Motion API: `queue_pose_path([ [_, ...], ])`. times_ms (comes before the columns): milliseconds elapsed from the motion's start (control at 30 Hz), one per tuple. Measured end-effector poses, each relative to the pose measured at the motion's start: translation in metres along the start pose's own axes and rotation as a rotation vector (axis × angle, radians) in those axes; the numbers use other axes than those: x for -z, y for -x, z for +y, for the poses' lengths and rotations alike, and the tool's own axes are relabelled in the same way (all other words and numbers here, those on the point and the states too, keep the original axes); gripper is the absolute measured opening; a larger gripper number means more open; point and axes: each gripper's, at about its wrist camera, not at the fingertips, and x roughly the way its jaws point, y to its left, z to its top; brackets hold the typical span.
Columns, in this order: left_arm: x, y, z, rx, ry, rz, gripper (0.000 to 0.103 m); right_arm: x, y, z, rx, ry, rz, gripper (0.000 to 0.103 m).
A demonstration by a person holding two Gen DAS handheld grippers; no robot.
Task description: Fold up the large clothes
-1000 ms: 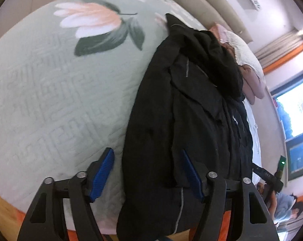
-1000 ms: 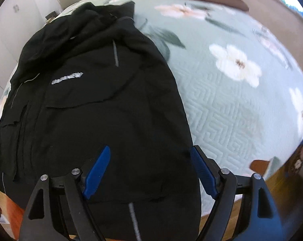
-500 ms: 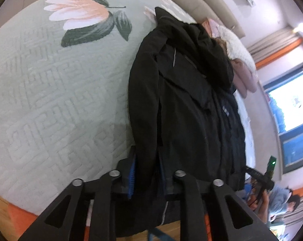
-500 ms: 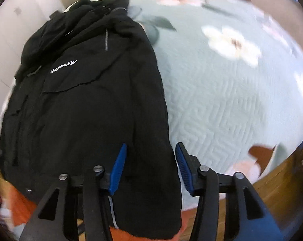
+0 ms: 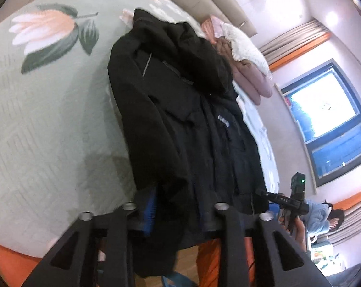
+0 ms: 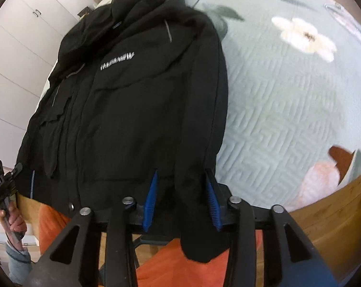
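Observation:
A large black jacket point(image 5: 180, 110) with a silver chest logo lies lengthwise on a green floral bedspread point(image 5: 48, 119); it also shows in the right wrist view point(image 6: 137, 91). My left gripper point(image 5: 175, 208) is shut on the jacket's left bottom edge and lifts it off the bed. My right gripper point(image 6: 182, 196) is shut on the jacket's right bottom edge, which hangs down between the blue pads point(image 6: 151, 196). The hem corners droop below both grippers.
Folded pink and white bedding point(image 5: 247, 67) lies by the headboard beyond the jacket. A window point(image 5: 328, 119) is at the right. White cupboards point(image 6: 20, 47) stand left of the bed. The wooden bed edge point(image 6: 336, 208) and orange fabric point(image 6: 192, 272) are below.
Both grippers went from open over the hem to shut on the jacket's bottom edges. They have since lifted and pulled the hem up off the bed toward me.

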Motion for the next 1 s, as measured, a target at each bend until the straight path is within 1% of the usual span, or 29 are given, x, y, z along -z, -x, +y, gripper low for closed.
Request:
queue_pose_path([
  [33, 0.004, -0.008, 0.005, -0.025, 0.009, 0.022, 0.039, 0.004, -0.005, -0.002, 0.022, 0.003, 0.011, 0.055],
  [100, 0.014, -0.021, 0.013, -0.088, 0.024, 0.079, 0.039, 0.009, -0.014, -0.006, 0.078, 0.0, 0.053, 0.059],
  [167, 0.026, -0.03, 0.015, -0.155, 0.004, 0.117, 0.039, 0.015, -0.017, -0.007, 0.074, 0.006, 0.071, 0.059],
  [200, 0.031, -0.029, 0.014, -0.151, -0.012, 0.106, 0.039, 0.017, -0.016, -0.008, 0.063, 0.009, 0.068, 0.059],
  [267, 0.032, -0.027, 0.012, -0.139, -0.012, 0.078, 0.039, 0.017, -0.012, -0.007, 0.038, 0.022, 0.055, 0.057],
  [300, 0.03, -0.024, 0.012, -0.126, -0.002, 0.058, 0.034, 0.017, -0.009, -0.007, 0.029, 0.024, 0.048, 0.042],
  [333, 0.027, -0.02, 0.01, -0.095, 0.004, 0.031, 0.025, 0.017, -0.006, -0.003, 0.015, 0.035, 0.037, 0.032],
  [367, 0.024, -0.016, 0.007, -0.061, 0.003, 0.005, 0.021, 0.016, -0.001, 0.002, 0.018, 0.052, 0.014, 0.03],
  [400, 0.022, -0.011, 0.005, -0.044, -0.009, -0.018, 0.02, 0.015, 0.001, 0.006, 0.015, 0.064, 0.0, 0.027],
  [467, 0.017, -0.008, -0.004, -0.038, -0.042, -0.036, 0.02, 0.015, 0.007, 0.013, 0.003, 0.083, -0.031, 0.027],
  [500, 0.013, -0.011, -0.008, -0.038, -0.051, -0.025, 0.02, 0.013, 0.003, 0.014, -0.003, 0.077, -0.03, 0.027],
  [533, 0.011, -0.015, -0.008, -0.045, -0.05, -0.011, 0.021, 0.012, -0.003, 0.012, -0.008, 0.065, -0.021, 0.032],
  [567, 0.011, -0.018, -0.006, -0.05, -0.044, 0.004, 0.022, 0.012, -0.008, 0.008, -0.009, 0.049, -0.006, 0.034],
  [600, 0.011, -0.022, -0.004, -0.048, -0.036, 0.022, 0.022, 0.013, -0.019, 0.003, -0.009, 0.029, 0.028, 0.041],
  [633, 0.012, -0.026, -0.001, -0.05, -0.027, 0.028, 0.023, 0.014, -0.024, 0.0, -0.01, 0.021, 0.039, 0.041],
  [667, 0.011, -0.027, 0.0, -0.049, -0.017, 0.026, 0.023, 0.013, -0.023, -0.001, -0.016, 0.016, 0.027, 0.041],
  [700, 0.011, -0.026, 0.0, -0.043, -0.013, 0.016, 0.024, 0.012, -0.021, 0.0, -0.015, 0.017, 0.015, 0.04],
  [733, 0.011, -0.023, -0.001, -0.043, -0.02, 0.006, 0.021, 0.012, -0.017, 0.0, -0.012, 0.017, 0.003, 0.026],
  [767, 0.009, -0.019, -0.005, -0.047, -0.04, -0.014, 0.018, 0.01, -0.01, 0.001, -0.01, 0.019, -0.017, 0.02],
  [833, 0.006, -0.01, -0.01, -0.041, -0.07, -0.043, 0.017, 0.005, 0.002, 0.0, -0.01, 0.025, -0.054, 0.017],
  [900, 0.0, 0.001, -0.015, -0.018, -0.072, -0.081, 0.017, -0.001, 0.02, 0.002, -0.023, 0.031, -0.097, 0.016],
  [1000, -0.012, 0.021, -0.021, 0.073, -0.055, -0.159, 0.016, -0.013, 0.045, 0.006, -0.056, 0.039, -0.157, 0.015],
])
